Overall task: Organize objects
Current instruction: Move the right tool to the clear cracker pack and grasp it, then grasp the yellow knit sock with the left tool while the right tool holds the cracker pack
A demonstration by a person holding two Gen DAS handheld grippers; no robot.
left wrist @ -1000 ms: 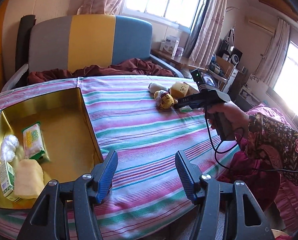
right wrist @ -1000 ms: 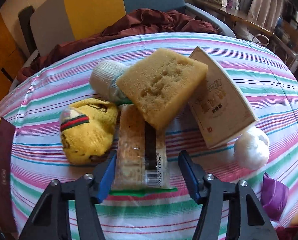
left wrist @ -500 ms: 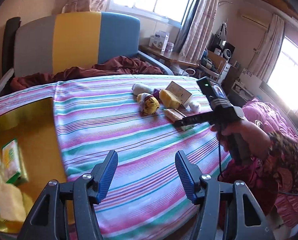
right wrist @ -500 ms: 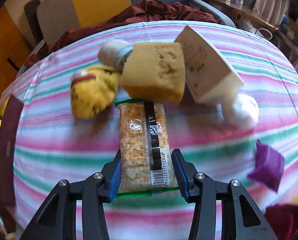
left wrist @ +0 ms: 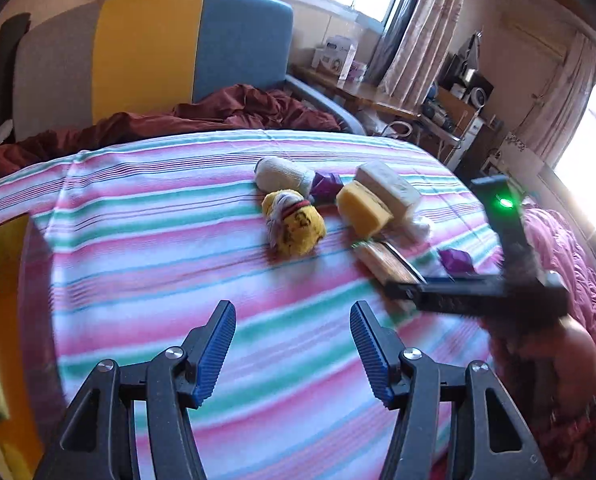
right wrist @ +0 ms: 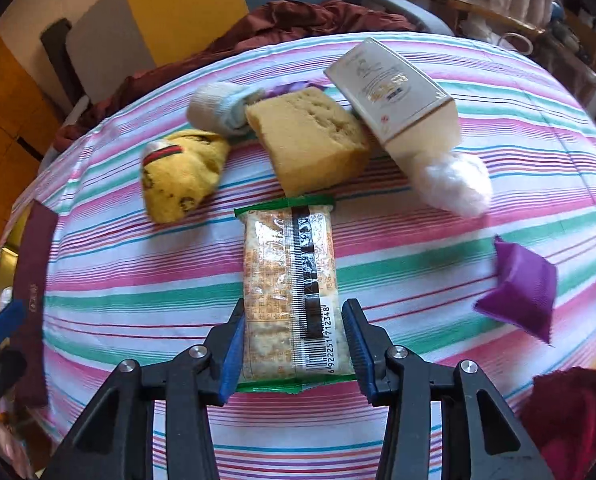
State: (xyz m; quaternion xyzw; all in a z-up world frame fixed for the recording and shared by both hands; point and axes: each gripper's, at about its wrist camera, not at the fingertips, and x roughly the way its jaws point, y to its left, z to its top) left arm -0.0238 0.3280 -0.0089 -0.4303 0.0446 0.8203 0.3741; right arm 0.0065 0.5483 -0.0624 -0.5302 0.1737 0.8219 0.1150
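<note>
- Right wrist view: the right gripper (right wrist: 293, 350) has just been closing, and its blue pads now press both long sides of the cracker packet (right wrist: 289, 276), near the barcode end.
- The packet lies lengthwise on the striped tablecloth (right wrist: 378, 440), running toward 12 o'clock from the jaws.
- At 12 o'clock beyond the packet sits a yellow sponge (right wrist: 310, 136); its near corner is just beside the packet's green far edge.
- A cream carton (right wrist: 394, 92) leans against the sponge at 1 o'clock, with a white cotton wad (right wrist: 454, 186) touching its lower end.
- At 10 o'clock lies a yellow rolled sock (right wrist: 179, 174), and a pale rolled sock (right wrist: 217, 106) is at 11 o'clock, touching the sponge.
- A purple pouch (right wrist: 520, 288) lies apart at 3 o'clock.
- Left wrist view: the left gripper (left wrist: 293, 346) hangs over bare cloth, jaws apart with nothing between them.
- From there the same cluster lies at 12 to 1 o'clock, and a gold tray (left wrist: 1, 264) shows at 9 o'clock.
</note>
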